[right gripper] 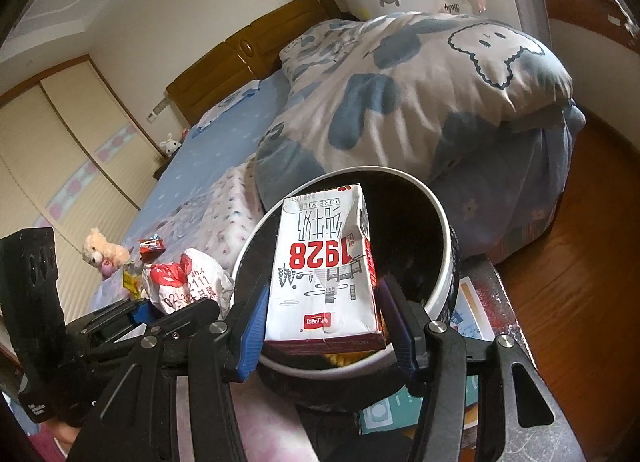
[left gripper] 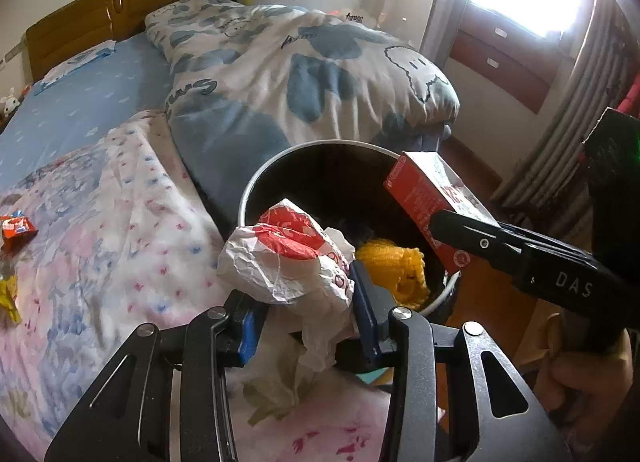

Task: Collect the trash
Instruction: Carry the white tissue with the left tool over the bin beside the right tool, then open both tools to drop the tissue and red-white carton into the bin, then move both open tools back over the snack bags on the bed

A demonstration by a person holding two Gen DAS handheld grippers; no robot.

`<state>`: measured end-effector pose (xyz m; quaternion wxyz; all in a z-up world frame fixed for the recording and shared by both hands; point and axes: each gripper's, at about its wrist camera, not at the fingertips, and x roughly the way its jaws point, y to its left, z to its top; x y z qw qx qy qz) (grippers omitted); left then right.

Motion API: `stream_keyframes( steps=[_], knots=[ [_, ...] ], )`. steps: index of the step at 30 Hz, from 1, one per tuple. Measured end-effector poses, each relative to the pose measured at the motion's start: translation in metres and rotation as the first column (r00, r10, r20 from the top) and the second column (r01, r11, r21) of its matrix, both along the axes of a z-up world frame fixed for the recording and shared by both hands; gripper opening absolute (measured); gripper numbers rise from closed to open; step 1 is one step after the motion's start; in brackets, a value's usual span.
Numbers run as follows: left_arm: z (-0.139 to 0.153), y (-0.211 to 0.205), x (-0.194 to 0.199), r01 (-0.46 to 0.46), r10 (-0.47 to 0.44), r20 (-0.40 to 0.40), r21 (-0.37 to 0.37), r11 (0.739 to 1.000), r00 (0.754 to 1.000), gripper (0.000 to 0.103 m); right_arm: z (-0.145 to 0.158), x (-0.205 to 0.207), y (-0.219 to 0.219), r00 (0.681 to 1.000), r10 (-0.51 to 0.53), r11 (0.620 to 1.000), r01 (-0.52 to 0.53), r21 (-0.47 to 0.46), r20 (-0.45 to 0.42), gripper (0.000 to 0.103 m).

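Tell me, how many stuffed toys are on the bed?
2. A cream teddy bear lies on the near part of the bed, beside the snack wrappers. A small white bunny sits at the far end by the headboard. More may hide behind the duvet.

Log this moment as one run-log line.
left gripper: shut on crumpled paper wrapper | right gripper: shut on milk carton | both over trash bin | bed: red snack packet left

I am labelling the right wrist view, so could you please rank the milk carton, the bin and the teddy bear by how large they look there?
1. Bin
2. Milk carton, held in the right gripper close to the camera, which inflates its size
3. Teddy bear, farther back on the bed
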<state>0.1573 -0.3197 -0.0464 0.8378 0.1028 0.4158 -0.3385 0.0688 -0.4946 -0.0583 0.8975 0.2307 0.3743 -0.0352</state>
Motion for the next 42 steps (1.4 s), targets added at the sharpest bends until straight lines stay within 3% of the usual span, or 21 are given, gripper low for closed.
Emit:
stream_keyframes(
  steps=[8, 13, 17, 27, 34, 42],
  knots=[
    [-0.004, -0.011, 0.011, 0.007, -0.007, -0.032, 0.000, 1.000, 0.999, 0.048, -0.004, 0.014, -0.012, 1.000, -0.002, 1.000, 0.003, 0.015, -0.023, 0.054],
    [-0.006, -0.011, 0.015, -0.013, 0.013, -0.043, 0.008, 1.000, 0.999, 0.081, -0.007, 0.021, -0.019, 0.999, -0.007, 1.000, 0.008, 0.027, -0.036, 0.059],
    [-0.009, -0.006, 0.016, -0.027, 0.028, -0.053, 0.005, 1.000, 0.998, 0.081, -0.005, 0.021, -0.024, 0.999, -0.025, 0.999, 0.026, 0.039, -0.027, 0.065],
    [-0.019, 0.031, 0.007, -0.094, 0.094, -0.067, -0.002, 0.996, 0.993, 0.081, -0.001, 0.010, -0.014, 0.999, -0.042, 0.998, 0.042, 0.056, 0.000, 0.068],
    [-0.024, 0.081, 0.002, -0.188, 0.186, -0.067, -0.010, 0.982, 0.980, 0.081, 0.001, 0.003, 0.016, 0.999, -0.023, 0.998, 0.022, 0.063, 0.029, 0.075],
    [-0.025, 0.146, 0.002, -0.313, 0.311, -0.058, -0.019, 0.950, 0.949, 0.081, 0.005, 0.011, 0.068, 0.997, 0.058, 0.997, -0.061, 0.052, 0.054, 0.079]
  ],
)
